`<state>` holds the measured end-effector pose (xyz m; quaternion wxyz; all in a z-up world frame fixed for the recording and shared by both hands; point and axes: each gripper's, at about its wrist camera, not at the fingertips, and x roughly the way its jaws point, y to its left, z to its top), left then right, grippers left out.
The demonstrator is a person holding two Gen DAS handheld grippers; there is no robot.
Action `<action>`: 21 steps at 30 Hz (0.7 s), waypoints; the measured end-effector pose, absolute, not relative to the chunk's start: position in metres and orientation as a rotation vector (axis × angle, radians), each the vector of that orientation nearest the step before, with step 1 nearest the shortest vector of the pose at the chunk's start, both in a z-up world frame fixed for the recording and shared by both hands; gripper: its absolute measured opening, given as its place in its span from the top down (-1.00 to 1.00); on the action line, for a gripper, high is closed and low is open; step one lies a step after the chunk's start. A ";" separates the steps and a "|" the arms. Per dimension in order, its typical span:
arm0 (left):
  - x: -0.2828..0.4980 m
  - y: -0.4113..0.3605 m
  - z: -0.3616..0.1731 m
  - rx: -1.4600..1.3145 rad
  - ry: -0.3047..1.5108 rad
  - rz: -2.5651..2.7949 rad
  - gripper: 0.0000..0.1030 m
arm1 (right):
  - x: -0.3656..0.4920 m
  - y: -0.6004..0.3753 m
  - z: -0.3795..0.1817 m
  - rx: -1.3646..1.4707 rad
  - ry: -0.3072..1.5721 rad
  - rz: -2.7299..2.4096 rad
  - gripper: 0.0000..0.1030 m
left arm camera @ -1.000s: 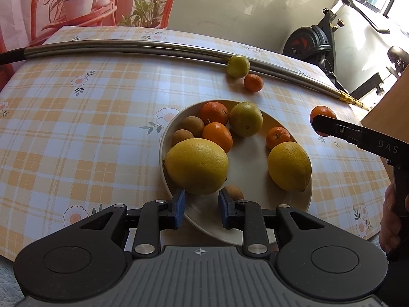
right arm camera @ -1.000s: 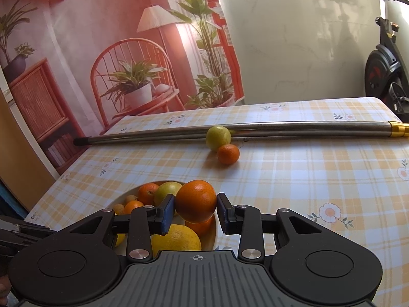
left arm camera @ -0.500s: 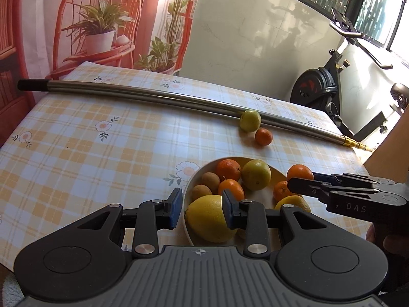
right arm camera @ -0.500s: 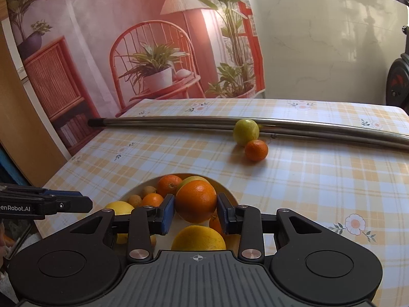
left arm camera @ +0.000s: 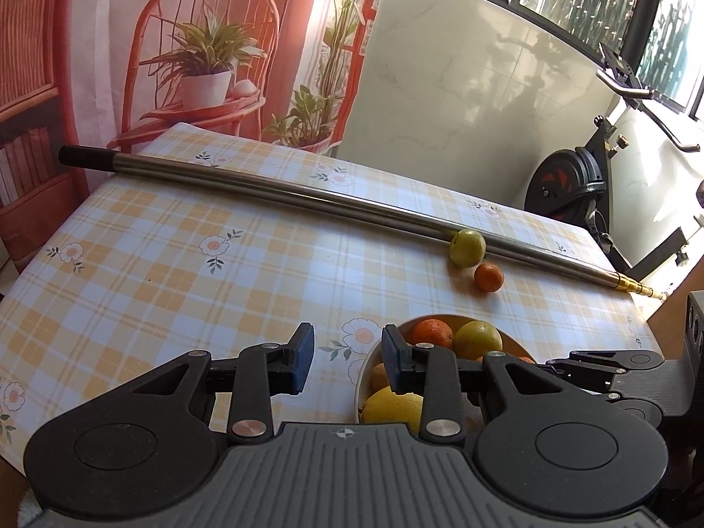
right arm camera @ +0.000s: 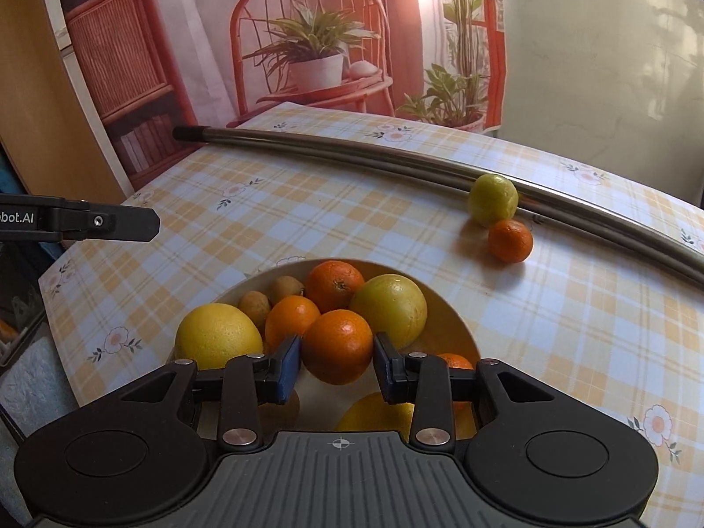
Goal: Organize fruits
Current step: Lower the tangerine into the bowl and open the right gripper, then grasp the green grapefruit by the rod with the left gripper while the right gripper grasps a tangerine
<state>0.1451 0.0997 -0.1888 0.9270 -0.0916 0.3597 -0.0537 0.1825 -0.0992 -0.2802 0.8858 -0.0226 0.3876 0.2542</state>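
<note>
left wrist view: no writing can be read here. the left gripper (left arm camera: 347, 358) hangs over bare tablecloth (left arm camera: 176, 273) with its jaws a little apart and nothing between them. the bowl (left arm camera: 365, 374) sits just right of the gap; the gripper's right finger and body cover most of it, so only an orange, a green-yellow fruit and part of a lemon (left arm camera: 391, 409) show. the right gripper (left arm camera: 559, 363) enters from the right edge, its tips hidden behind the left gripper. a long metal pole (left arm camera: 308, 196) lies across the far side of the table; a lime (left arm camera: 467, 247) touches it and a mandarin (left arm camera: 489, 277) lies just beside the lime. the cloth left of the bowl is open as far as the table edge.

right wrist view: the left gripper (right arm camera: 145, 222), cut off at the left edge, carries the letters "bot.ai", the start of the word out of frame. the right gripper (right arm camera: 337, 363) is clamped on an orange (right arm camera: 338, 346), held over the bowl (right arm camera: 457, 330). the bowl holds a lemon (right arm camera: 218, 336), more oranges, a green-yellow fruit and two small brown fruits, perhaps kiwis; its near part is hidden under the gripper. lime (right arm camera: 493, 199) and mandarin (right arm camera: 510, 240) lie on the cloth by the pole (right arm camera: 352, 152), apart from the bowl.
</note>
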 end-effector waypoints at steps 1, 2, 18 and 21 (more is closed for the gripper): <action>0.145 0.100 -0.189 -0.189 0.740 -0.109 0.31 | 0.183 -0.098 -0.281 -0.048 0.811 0.528 0.36; 0.146 0.100 -0.190 -0.190 0.742 -0.109 0.31 | 0.184 -0.098 -0.283 -0.049 0.817 0.527 0.36; 0.155 0.101 -0.197 -0.194 0.762 -0.117 0.31 | 0.186 -0.102 -0.281 -0.049 0.786 0.537 0.33; 0.161 0.100 -0.195 -0.192 0.755 -0.116 0.31 | 0.187 -0.111 -0.274 -0.038 0.753 0.527 0.33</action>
